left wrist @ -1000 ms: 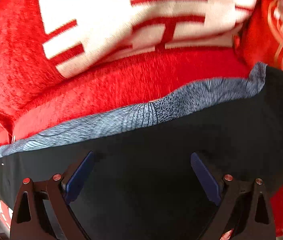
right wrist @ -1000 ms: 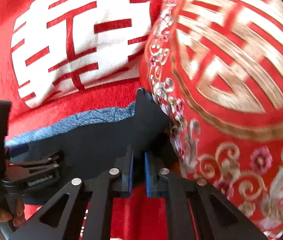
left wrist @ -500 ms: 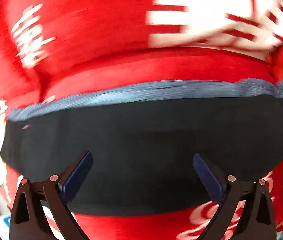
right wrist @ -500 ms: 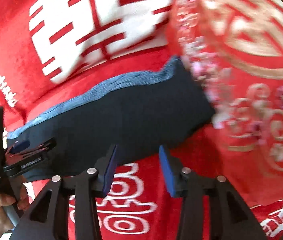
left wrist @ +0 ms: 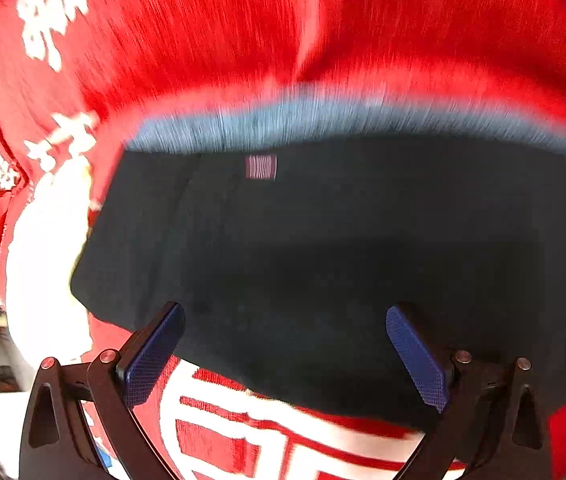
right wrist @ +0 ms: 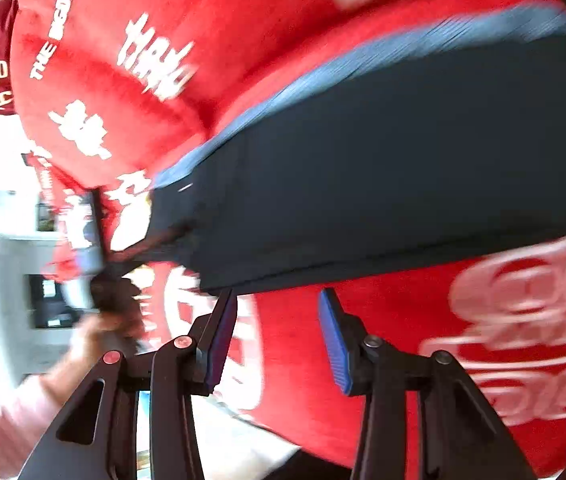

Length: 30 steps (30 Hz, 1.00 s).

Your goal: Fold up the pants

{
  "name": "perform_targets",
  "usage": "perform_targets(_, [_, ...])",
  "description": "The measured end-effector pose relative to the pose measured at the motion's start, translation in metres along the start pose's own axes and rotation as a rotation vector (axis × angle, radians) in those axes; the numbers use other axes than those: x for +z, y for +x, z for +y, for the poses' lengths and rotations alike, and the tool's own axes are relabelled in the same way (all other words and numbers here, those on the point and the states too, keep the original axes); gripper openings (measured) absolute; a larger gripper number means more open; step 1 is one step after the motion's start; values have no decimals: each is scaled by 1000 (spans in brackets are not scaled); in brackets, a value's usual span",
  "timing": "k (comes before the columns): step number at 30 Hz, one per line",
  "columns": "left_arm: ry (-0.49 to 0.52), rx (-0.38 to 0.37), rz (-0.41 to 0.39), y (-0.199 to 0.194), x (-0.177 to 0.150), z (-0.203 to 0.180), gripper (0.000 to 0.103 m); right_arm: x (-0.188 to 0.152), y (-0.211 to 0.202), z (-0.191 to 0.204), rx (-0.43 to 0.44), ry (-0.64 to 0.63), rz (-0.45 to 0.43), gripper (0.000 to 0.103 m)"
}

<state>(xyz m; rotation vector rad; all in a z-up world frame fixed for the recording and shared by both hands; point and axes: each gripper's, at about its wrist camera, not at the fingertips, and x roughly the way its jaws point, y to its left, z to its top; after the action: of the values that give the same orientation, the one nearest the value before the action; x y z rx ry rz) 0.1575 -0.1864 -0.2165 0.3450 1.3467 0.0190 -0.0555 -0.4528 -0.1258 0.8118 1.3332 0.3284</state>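
Both tools, left [left wrist: 285,354] and right [right wrist: 279,338], spread apart, gripping nothing, above folded black pants [left wrist: 343,248] on red blanket [left wrist: 203,60].

Bright daylight, heavy motion blur, fisheye-warped edges

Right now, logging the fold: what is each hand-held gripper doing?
Left hand-held gripper: open, holding nothing, over the dark pants.
Right hand-held gripper: open, holding nothing, beside the pants' edge.
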Motion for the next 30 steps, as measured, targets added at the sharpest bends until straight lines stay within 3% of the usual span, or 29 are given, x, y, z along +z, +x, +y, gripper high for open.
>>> perform_targets(1, [-29,-47,-57,-6,-8,10,103,-3,23,8,30,15,19,46])
perform_targets(7, [-35,-139,-57,3,-11,23,103,-7,97,22,65,113,18,46])
perform_targets(15, [-39,-172,-63,17,-5,34,103,-1,100,19,71,195,-23,46])
perform_targets(17, [-35,-170,-61,13,-6,33,103,3,99,13,94,249,-27,37])
perform_targets(18, [-30,-169,-62,11,-7,32,103,5,98,13,81,262,-29,9])
perform_targets(23, [24,-135,-102,10,-13,30,103,-11,93,27,-86,169,-66,9])
perform_targets(27, [22,-132,-85,3,-16,25,103,-16,92,25,-93,165,-60,9])
perform_targets(30, [33,-121,-58,-5,-18,24,103,-18,84,35,-189,73,-3,10])
